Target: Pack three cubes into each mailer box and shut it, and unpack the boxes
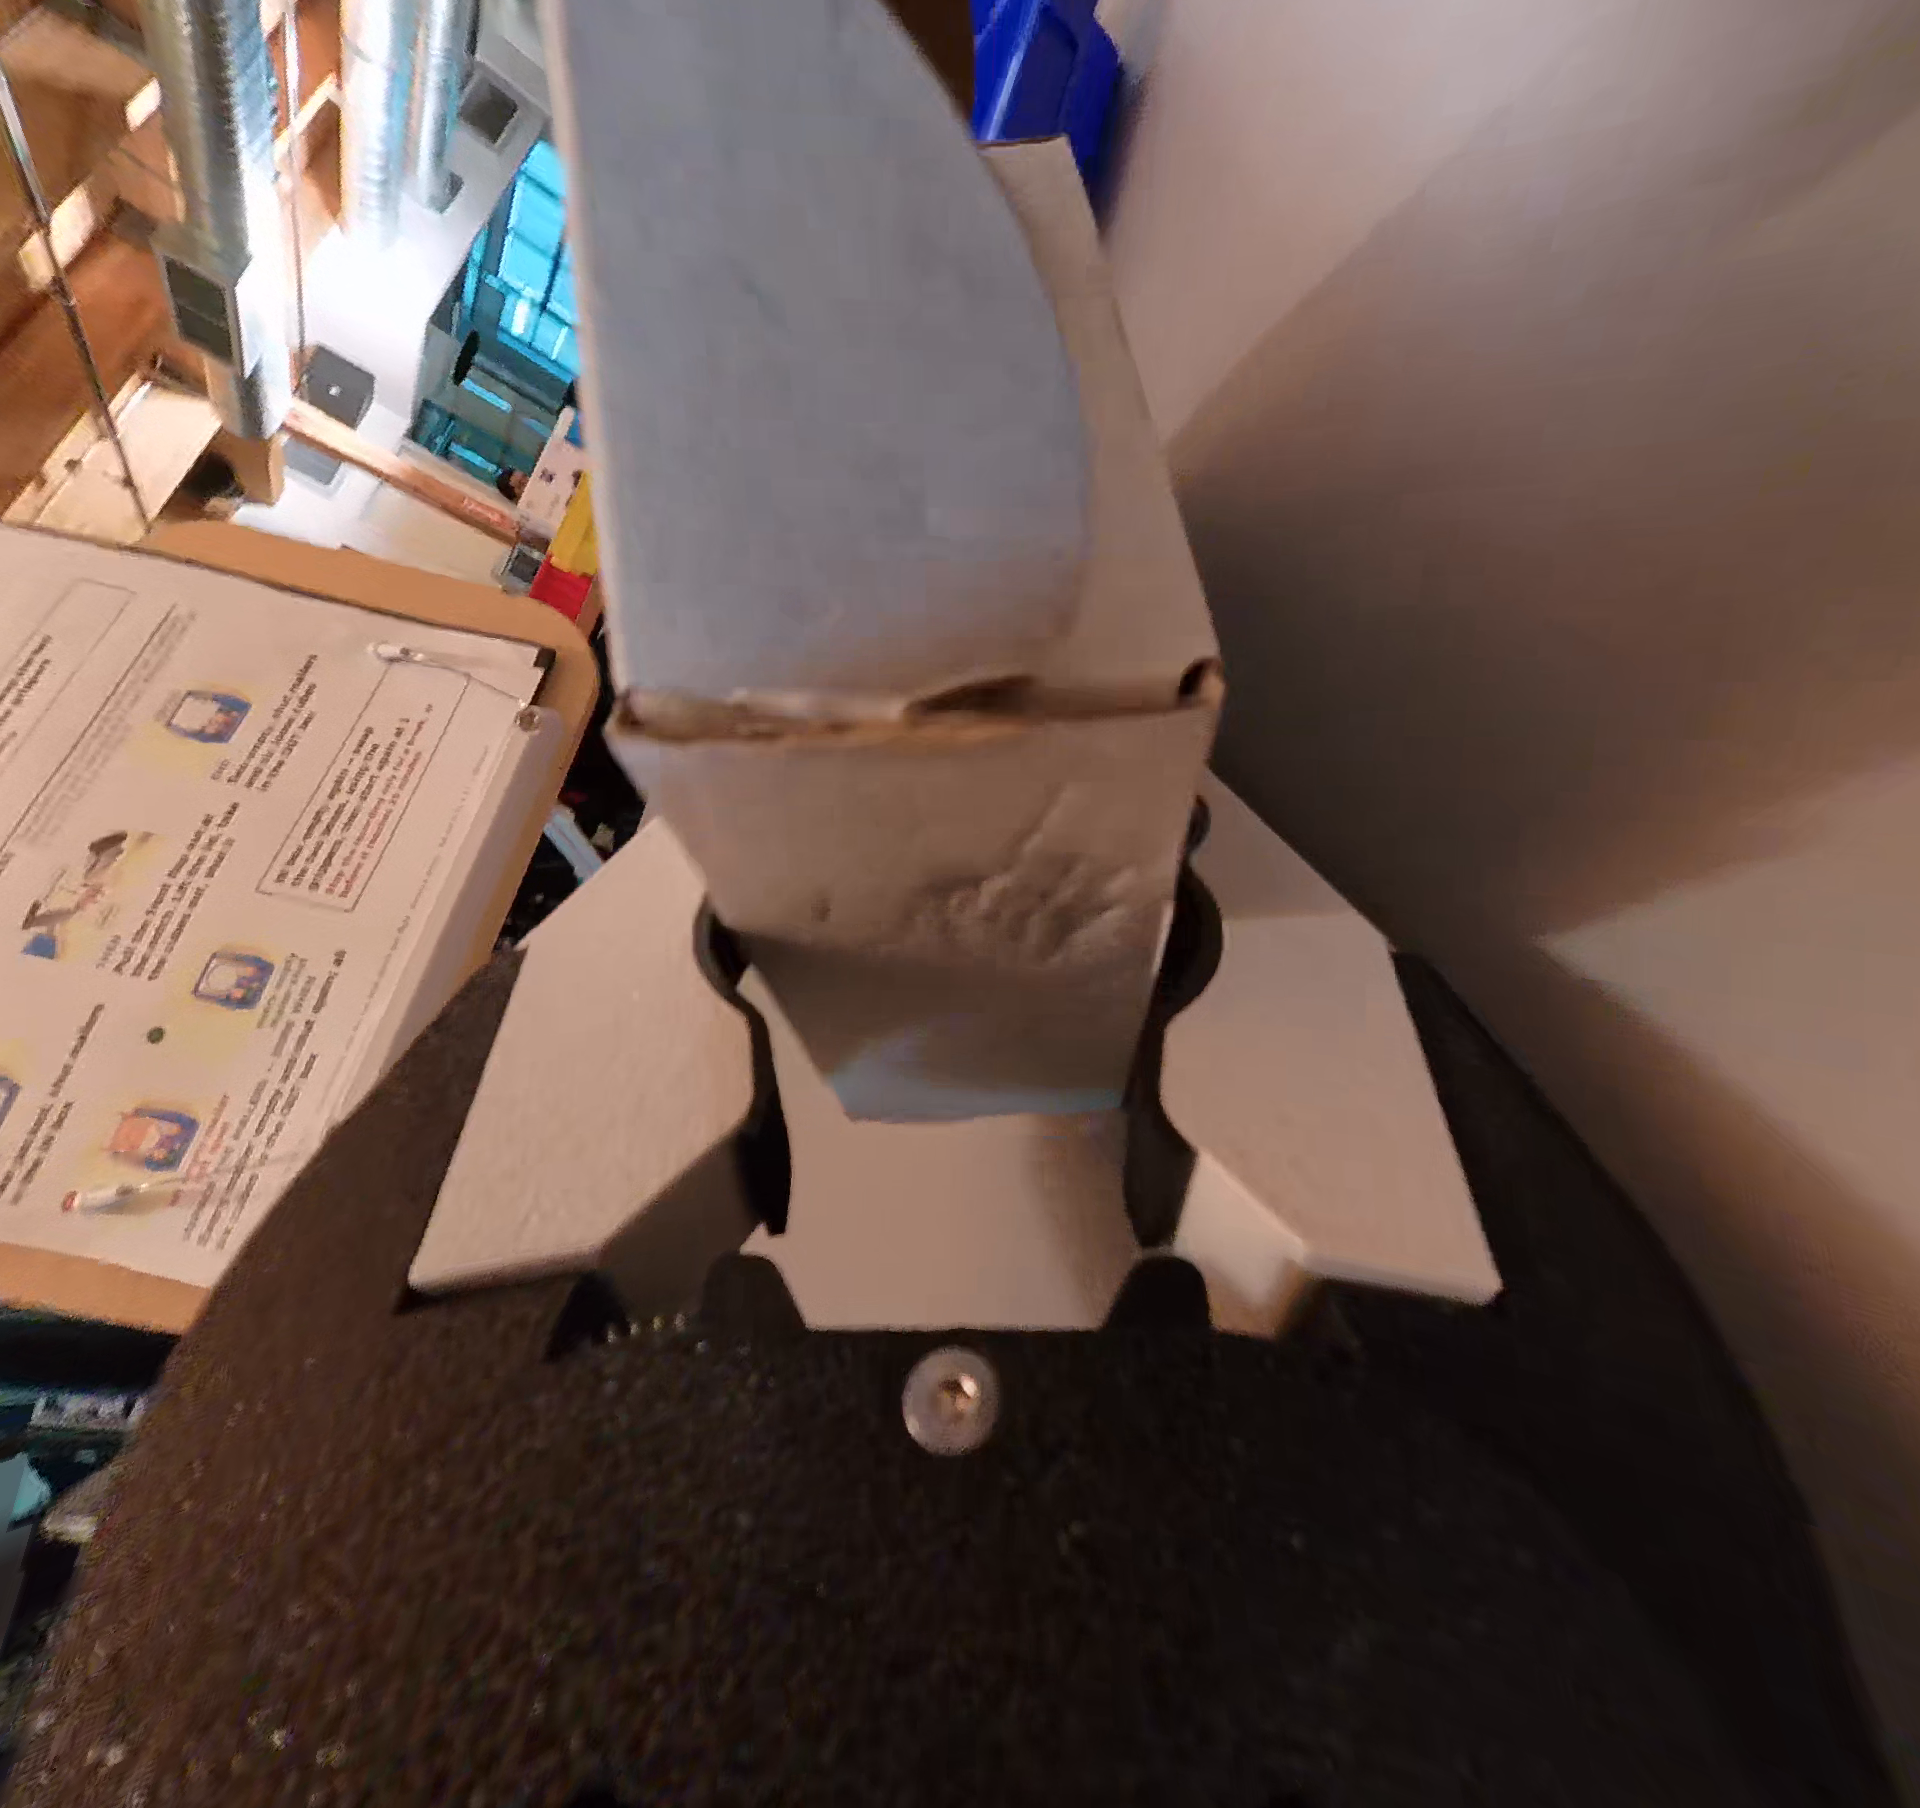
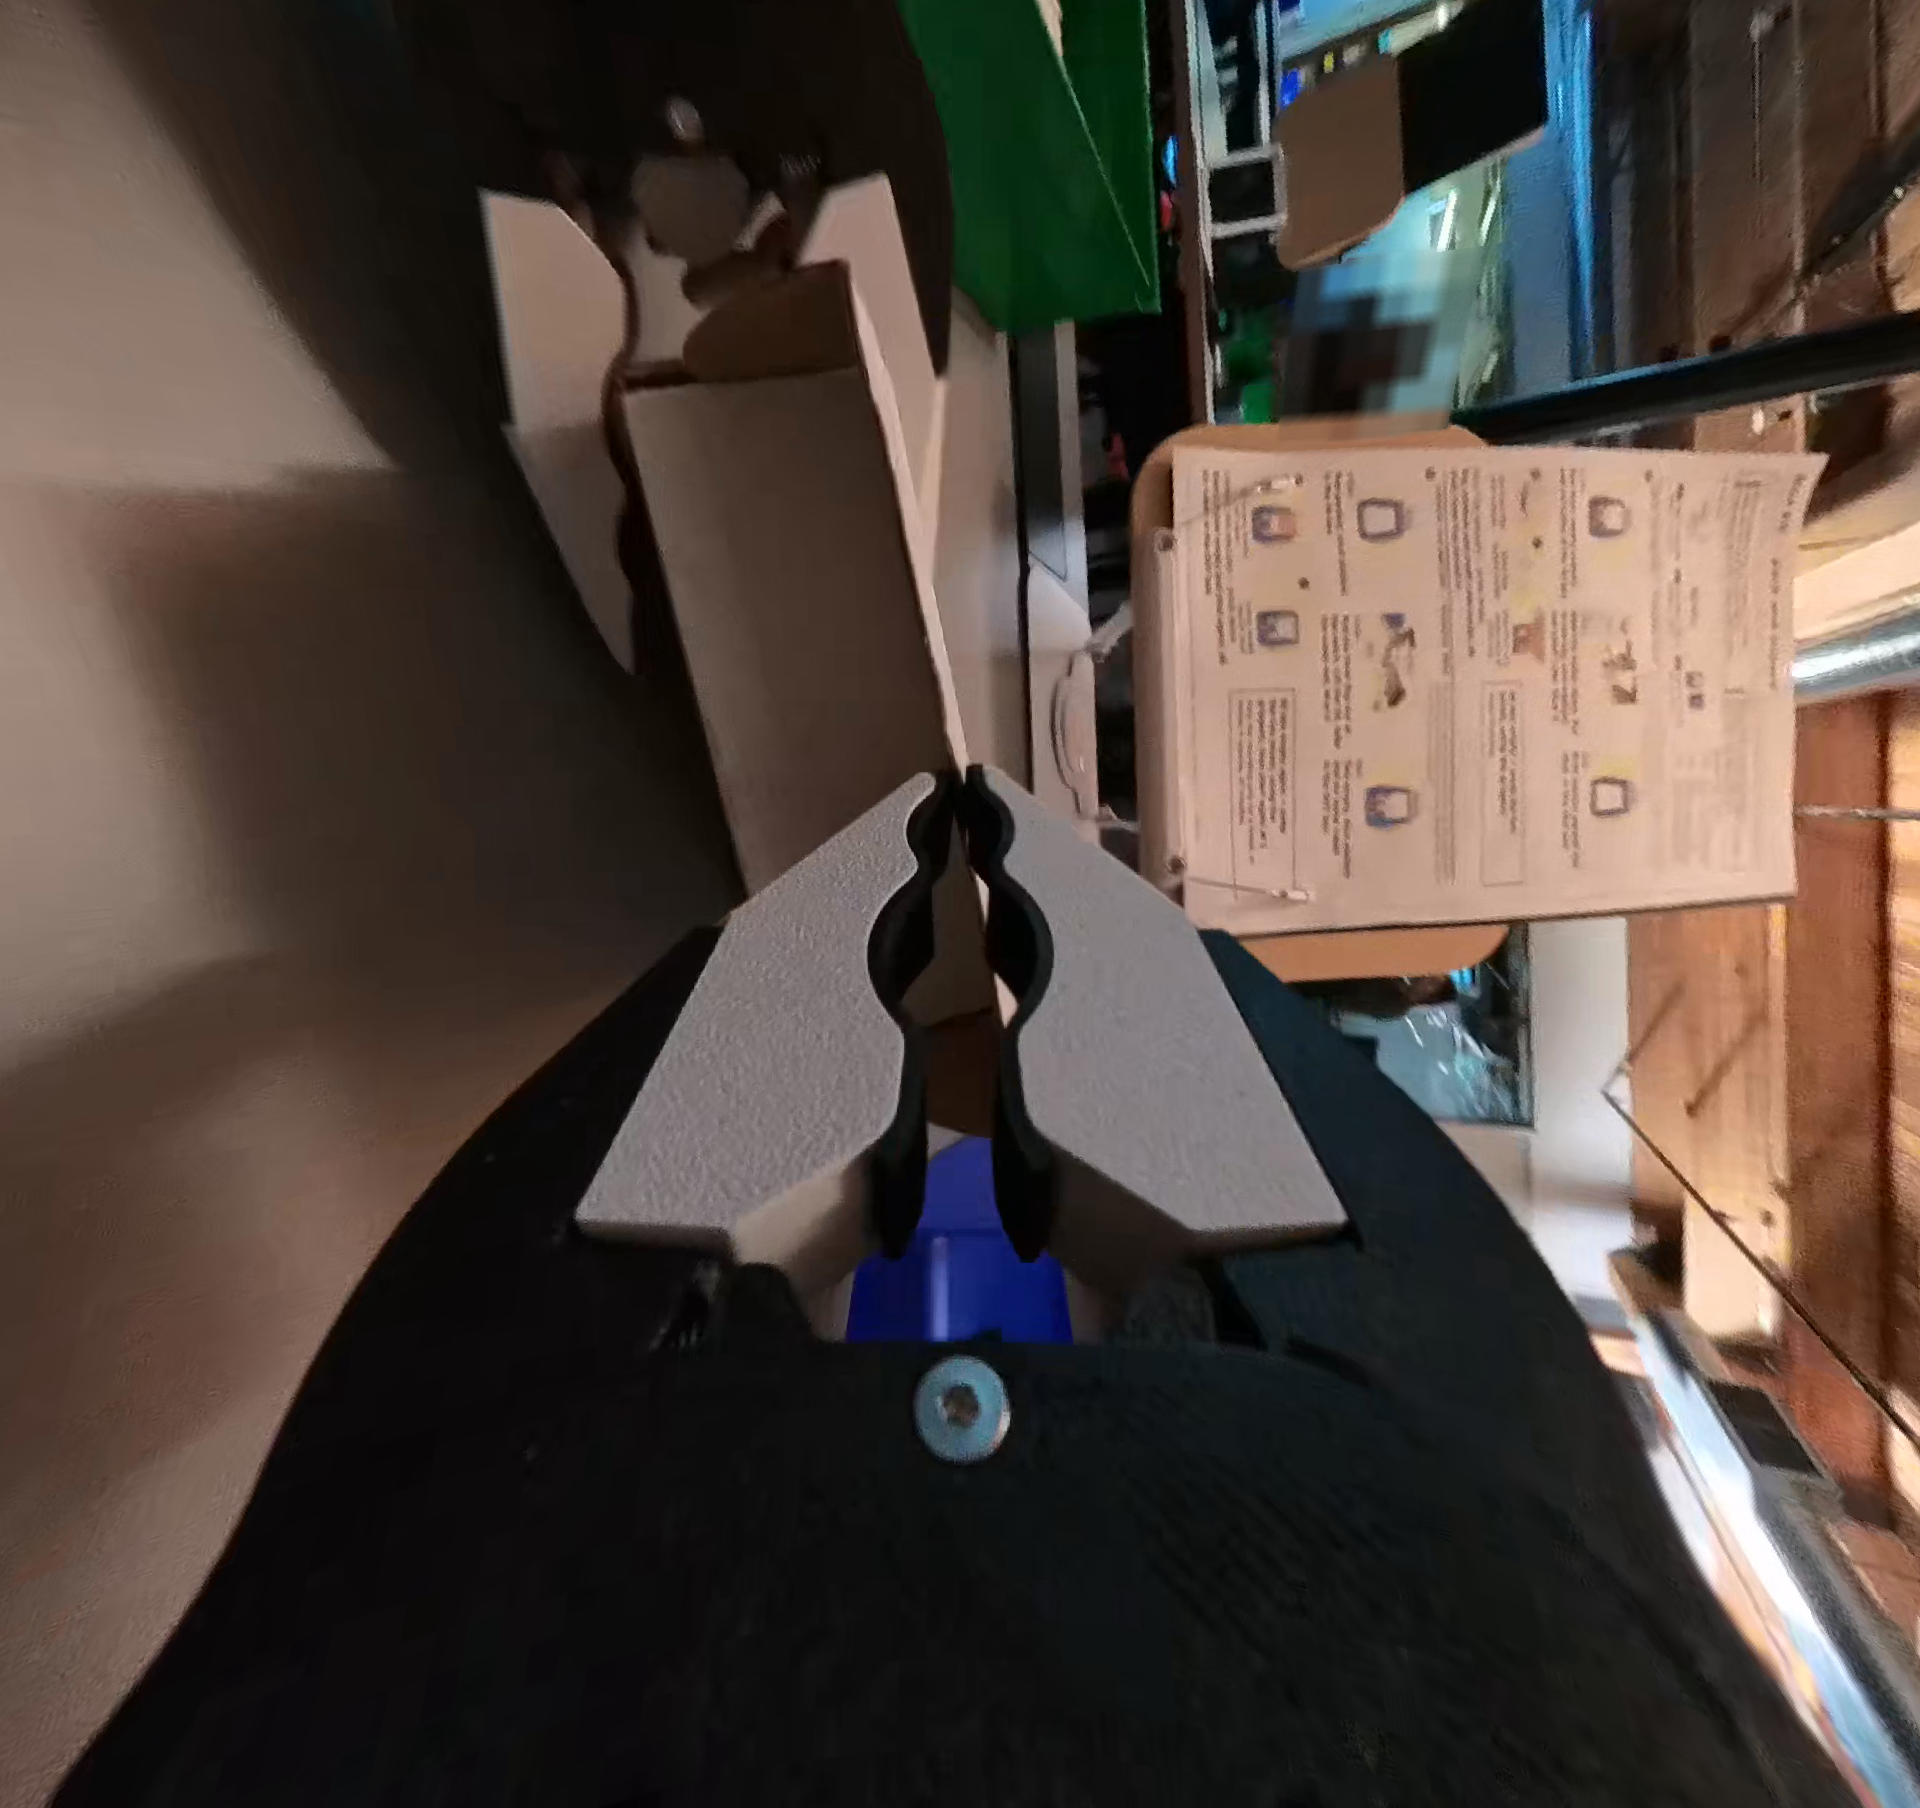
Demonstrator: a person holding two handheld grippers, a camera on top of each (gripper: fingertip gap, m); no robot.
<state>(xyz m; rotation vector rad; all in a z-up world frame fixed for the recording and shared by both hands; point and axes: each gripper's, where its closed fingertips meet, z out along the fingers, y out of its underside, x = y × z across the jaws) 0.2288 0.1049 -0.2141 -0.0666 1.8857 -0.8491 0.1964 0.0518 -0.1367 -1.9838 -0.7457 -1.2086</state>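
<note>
Both grippers hold one white box (image 1: 914, 823) in the air: the left gripper (image 1: 951, 937) clamps its end, the right gripper (image 2: 961, 802) pinches a flap at 12 o'clock. No cubes are visible; whether packing or unpacking remains, I cannot tell.

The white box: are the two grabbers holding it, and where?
Yes. The left gripper clamps the mailer box by its end wall. The right gripper pinches a thin flap edge at the other end.
</note>
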